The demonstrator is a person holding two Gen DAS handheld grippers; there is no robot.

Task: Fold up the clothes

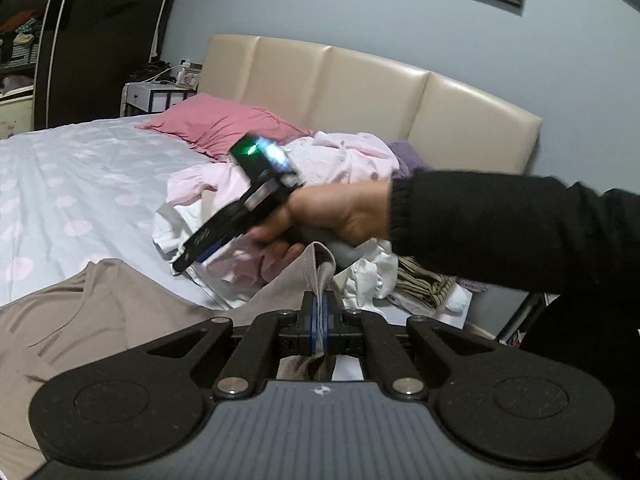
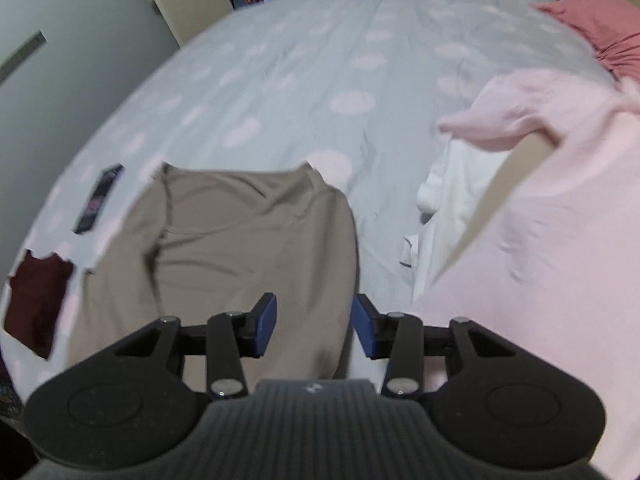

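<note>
A taupe garment [image 1: 100, 312] lies spread on the pale blue bedsheet [image 1: 80, 184]. My left gripper [image 1: 320, 312] is shut on a raised edge of that garment, and the cloth stands up between the blue pads. In the left wrist view a hand [image 1: 340, 212] in a black sleeve holds the right gripper above the pile of pink and white clothes [image 1: 344, 160]. In the right wrist view my right gripper [image 2: 315, 326] hangs open over the near end of the taupe garment [image 2: 248, 240], with nothing between its fingers.
A pink pillow [image 1: 224, 124] lies by the cream headboard [image 1: 360, 88]. Pink garments [image 2: 540, 200] and a white one [image 2: 444, 192] are heaped at the right. A dark phone-like object [image 2: 98, 198] and a dark red cloth [image 2: 38, 300] lie at the left of the bed. A nightstand [image 1: 156, 96] stands behind.
</note>
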